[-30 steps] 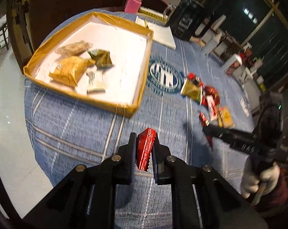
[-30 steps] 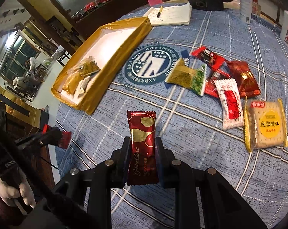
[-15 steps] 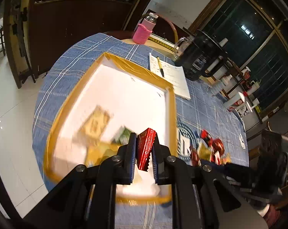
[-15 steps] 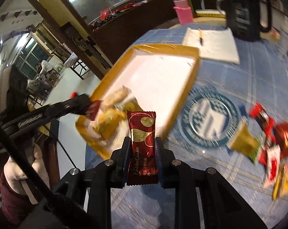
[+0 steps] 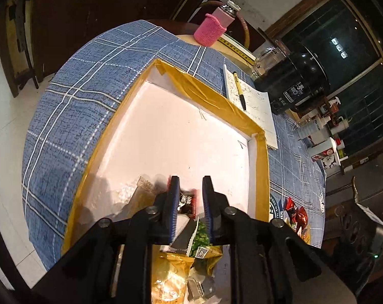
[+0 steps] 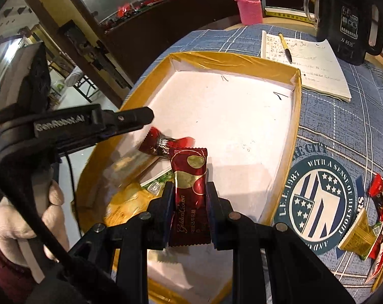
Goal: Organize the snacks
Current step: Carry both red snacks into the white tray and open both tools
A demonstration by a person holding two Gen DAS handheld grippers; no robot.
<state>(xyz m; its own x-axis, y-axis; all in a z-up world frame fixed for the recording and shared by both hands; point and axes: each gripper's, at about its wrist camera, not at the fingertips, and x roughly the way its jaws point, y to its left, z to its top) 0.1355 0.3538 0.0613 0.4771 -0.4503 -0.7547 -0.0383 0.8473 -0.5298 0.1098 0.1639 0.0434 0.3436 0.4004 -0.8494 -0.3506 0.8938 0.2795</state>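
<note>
Left gripper (image 5: 190,197) jaws are opening; the red twist candy (image 6: 166,143) lies loose beyond them in the tray (image 6: 296,116). Right gripper (image 6: 190,195) clamps the red packet (image 6: 190,192), long axis along the fingers, tray floor directly ahead.

tray's far half (image 6: 229,106) bare, snack pile (image 6: 130,190) crowding near corner

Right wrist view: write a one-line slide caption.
Right gripper holds a red candy bar over the gold-rimmed tray as the left gripper opens, releasing a red wrapper.
</note>
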